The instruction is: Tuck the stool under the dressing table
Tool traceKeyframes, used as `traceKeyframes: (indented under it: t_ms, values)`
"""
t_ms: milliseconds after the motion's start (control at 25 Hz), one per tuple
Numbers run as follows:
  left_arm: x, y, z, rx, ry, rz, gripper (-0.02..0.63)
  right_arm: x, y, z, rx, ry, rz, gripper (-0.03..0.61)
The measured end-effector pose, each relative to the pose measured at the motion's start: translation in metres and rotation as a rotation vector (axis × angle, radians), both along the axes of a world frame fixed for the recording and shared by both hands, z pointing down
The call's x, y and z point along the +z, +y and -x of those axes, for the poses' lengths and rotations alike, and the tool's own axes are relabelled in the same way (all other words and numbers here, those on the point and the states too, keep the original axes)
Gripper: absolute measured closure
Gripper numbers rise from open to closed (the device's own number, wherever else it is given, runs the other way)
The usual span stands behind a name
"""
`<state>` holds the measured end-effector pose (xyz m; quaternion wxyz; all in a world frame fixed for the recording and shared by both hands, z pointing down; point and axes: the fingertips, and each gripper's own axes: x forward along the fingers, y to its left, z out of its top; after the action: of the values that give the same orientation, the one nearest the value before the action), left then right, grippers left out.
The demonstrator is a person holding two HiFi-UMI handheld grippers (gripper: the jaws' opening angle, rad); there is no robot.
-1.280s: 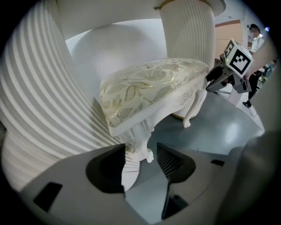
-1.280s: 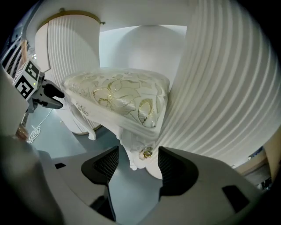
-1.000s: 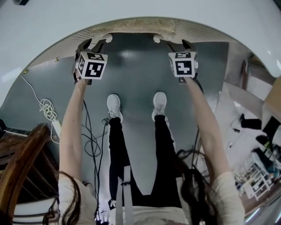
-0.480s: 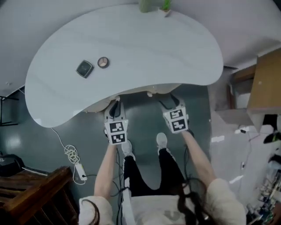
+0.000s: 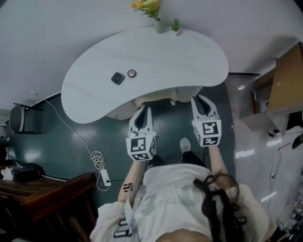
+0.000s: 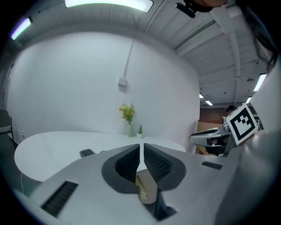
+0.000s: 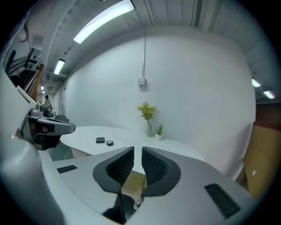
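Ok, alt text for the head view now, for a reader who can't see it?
The cream stool sits tucked under the white kidney-shaped dressing table. A person holds the left tongs and right tongs before it, both empty, jaws just closing. A flower vase and potted plant stand at its back edge.

You have yellow flowers in a vase (image 5: pixel 150 12) just left of a small potted plant (image 5: pixel 175 26) at the far side, a dark square item (image 5: pixel 117 78) beside a round one (image 5: pixel 131 73), and a coiled white cable (image 5: pixel 97 159) near left.
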<state>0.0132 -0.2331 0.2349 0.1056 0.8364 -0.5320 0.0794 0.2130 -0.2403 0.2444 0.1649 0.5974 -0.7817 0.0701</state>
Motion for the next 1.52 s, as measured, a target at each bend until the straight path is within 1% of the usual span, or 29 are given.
traceKeyframes:
  t_ms: [80, 160, 200, 280, 360, 520, 720, 1000, 1240, 1520]
  values:
    - [-0.025, 0.001, 0.001, -0.004, -0.002, -0.046, 0.586, -0.026, 0.0, 0.0, -0.006, -0.005, -0.07, 0.556]
    - [-0.043, -0.009, 0.005, -0.028, -0.012, -0.078, 0.586, -0.049, -0.01, 0.006, -0.012, -0.032, -0.145, 0.572]
    - [-0.051, -0.015, 0.006, -0.051, -0.014, -0.093, 0.586, -0.058, -0.014, 0.009, -0.015, -0.042, -0.168, 0.574]
    - [-0.067, -0.024, 0.006, -0.105, -0.01, -0.127, 0.586, -0.07, -0.022, 0.011, -0.019, -0.058, -0.2, 0.575]
    - [-0.08, -0.026, 0.001, -0.15, -0.009, -0.147, 0.591, -0.078, -0.024, 0.011, -0.046, -0.057, -0.216, 0.575]
    - [-0.092, -0.015, -0.018, -0.211, -0.03, -0.175, 0.606, -0.088, -0.017, 0.006, -0.084, -0.092, -0.243, 0.575]
    - [-0.087, -0.004, -0.049, -0.211, -0.055, -0.19, 0.609, -0.083, -0.011, -0.002, -0.143, -0.108, -0.237, 0.575]
    - [-0.078, 0.007, -0.079, -0.187, -0.075, -0.171, 0.609, -0.075, 0.002, -0.01, -0.171, -0.128, -0.227, 0.575]
    - [-0.071, 0.018, -0.086, -0.199, -0.077, -0.15, 0.609, -0.065, 0.011, -0.016, -0.183, -0.141, -0.193, 0.575]
    - [-0.062, 0.024, -0.077, -0.235, -0.074, -0.119, 0.609, -0.064, 0.015, -0.006, -0.222, -0.144, -0.197, 0.575]
